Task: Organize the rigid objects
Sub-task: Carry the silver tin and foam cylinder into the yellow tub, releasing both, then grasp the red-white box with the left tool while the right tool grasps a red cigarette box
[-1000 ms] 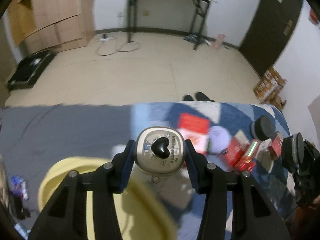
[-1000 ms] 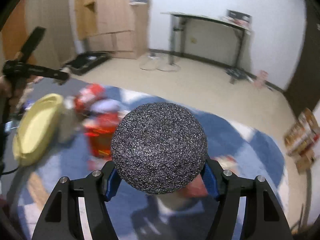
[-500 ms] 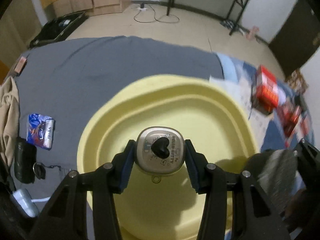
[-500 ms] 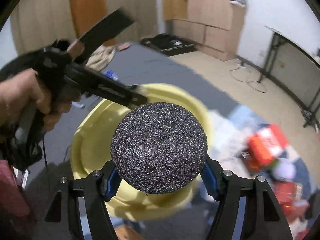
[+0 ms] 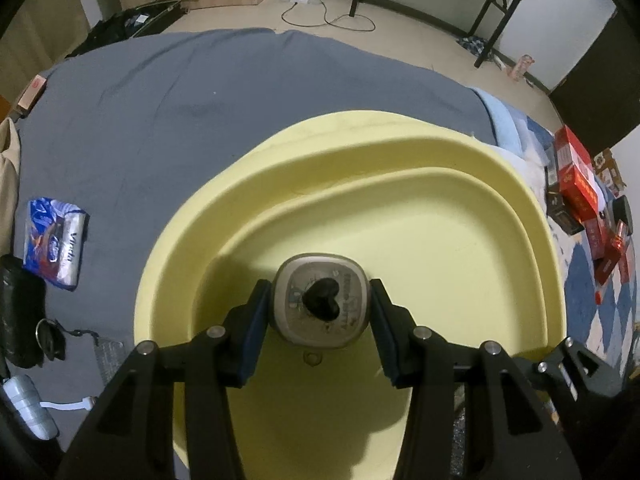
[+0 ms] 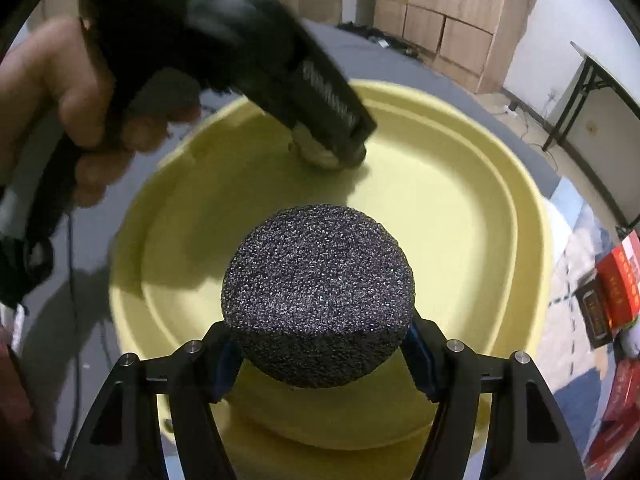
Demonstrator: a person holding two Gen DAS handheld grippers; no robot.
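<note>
Hello Kitty tin (image 5: 319,306), a small rounded metal case with a black heart on its lid, sits clamped between the blue pads of the left tool (image 5: 319,312). In the left wrist view it hangs low over the floor of the yellow basin (image 5: 400,152), which rests on the grey sheet (image 5: 160,100) of a bed; that position suits a gentle set-down rather than a drop. Red boxes (image 5: 576,176) wait near the bed's right edge, and a tissue pack (image 5: 56,240) lies toward its left edge.

In the right wrist view, the right tool (image 6: 318,344) grips a black speckled foam ball (image 6: 318,292) above the basin's near rim (image 6: 340,432), probably lined up as the next item to go in. Across the basin, the left tool's blurred body covers most of the tin, which appears to be touching the bottom.
</note>
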